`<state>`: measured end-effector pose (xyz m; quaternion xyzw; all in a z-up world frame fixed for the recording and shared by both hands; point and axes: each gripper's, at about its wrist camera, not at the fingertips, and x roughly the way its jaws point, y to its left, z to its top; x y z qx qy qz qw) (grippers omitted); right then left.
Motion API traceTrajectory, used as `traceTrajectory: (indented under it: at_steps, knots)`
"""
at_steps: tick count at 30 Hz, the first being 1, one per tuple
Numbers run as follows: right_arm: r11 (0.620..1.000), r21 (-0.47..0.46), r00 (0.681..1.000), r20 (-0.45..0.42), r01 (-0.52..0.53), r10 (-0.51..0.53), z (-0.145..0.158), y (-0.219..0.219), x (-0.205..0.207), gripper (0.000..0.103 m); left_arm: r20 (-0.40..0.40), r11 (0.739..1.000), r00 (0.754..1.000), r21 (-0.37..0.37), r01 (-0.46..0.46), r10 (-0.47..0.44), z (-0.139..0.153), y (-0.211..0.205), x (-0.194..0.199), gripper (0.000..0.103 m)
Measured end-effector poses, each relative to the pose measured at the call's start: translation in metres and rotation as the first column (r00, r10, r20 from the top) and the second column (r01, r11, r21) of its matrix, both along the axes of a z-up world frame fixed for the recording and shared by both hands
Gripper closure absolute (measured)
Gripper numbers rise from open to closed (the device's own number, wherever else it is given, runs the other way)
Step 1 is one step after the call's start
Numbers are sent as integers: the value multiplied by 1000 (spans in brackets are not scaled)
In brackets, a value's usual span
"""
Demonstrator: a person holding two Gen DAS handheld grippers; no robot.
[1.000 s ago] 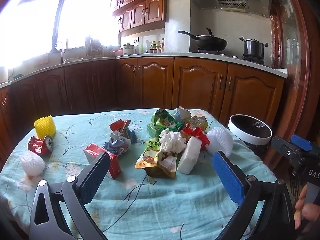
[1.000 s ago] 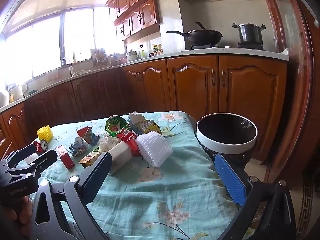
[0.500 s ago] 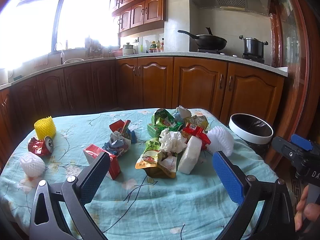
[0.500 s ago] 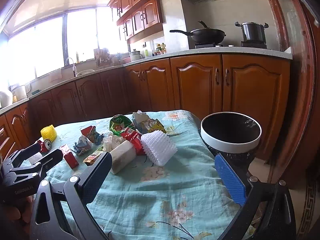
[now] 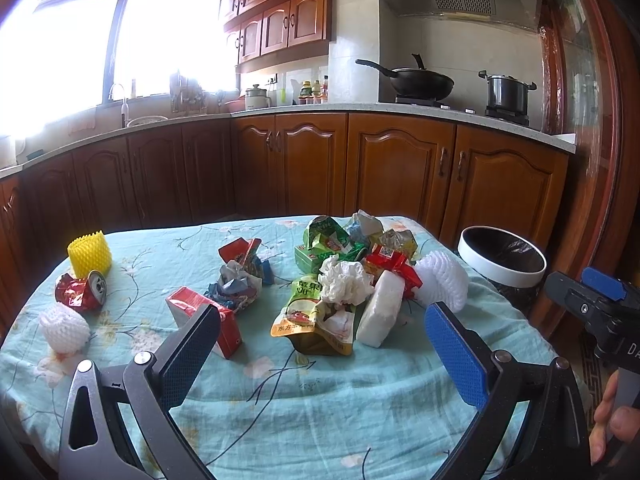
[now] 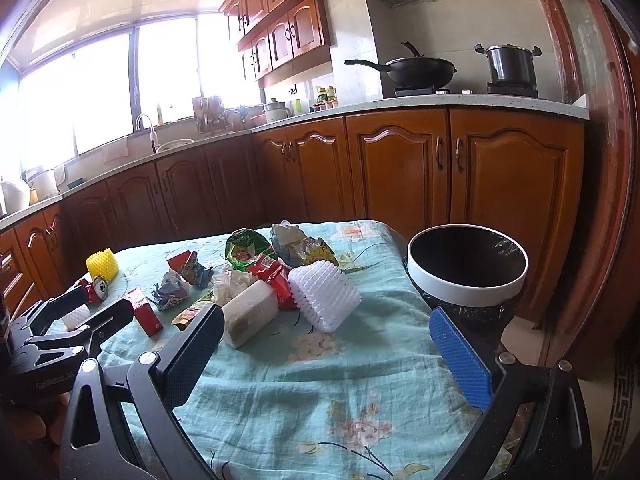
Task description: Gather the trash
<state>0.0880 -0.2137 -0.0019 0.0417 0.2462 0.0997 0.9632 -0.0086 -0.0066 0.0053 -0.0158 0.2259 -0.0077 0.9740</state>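
Trash lies scattered on a table with a teal floral cloth (image 5: pixel 320 412): a crumpled white tissue (image 5: pixel 345 285) on a green and yellow pouch (image 5: pixel 308 320), a white foam block (image 5: pixel 382 307), a white foam net (image 5: pixel 442 280), red wrappers, a red carton (image 5: pixel 188 306), a crushed red can (image 5: pixel 80 291), a yellow foam net (image 5: pixel 89 255) and a white net ball (image 5: pixel 64 326). My left gripper (image 5: pixel 320 344) hovers open before the pile, holding nothing. My right gripper (image 6: pixel 328 344) is open too, over the table's near right part, close to the white foam net (image 6: pixel 324 296). A white-rimmed bin (image 6: pixel 468 272) stands past the table's right edge.
Wooden cabinets and a counter run behind the table, with a wok (image 5: pixel 416 80) and a pot (image 5: pixel 506 92) on the stove. A wooden door frame rises at the right. A person's fingers (image 5: pixel 612 424) grip the right tool's handle. The left gripper's body (image 6: pixel 60 332) shows in the right wrist view.
The right gripper has drifted slightly toward the table and the bin, which now looks a little nearer. The left view has barely shifted. Both stay open.
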Motion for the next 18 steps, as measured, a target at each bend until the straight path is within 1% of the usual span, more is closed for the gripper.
traceTrajectory:
  at_steps: [18]
  knots:
    - [1000, 9, 1000, -6, -14, 14, -2, 1, 1, 0, -3, 1000, 1000, -3, 3, -3, -3, 1, 0, 1]
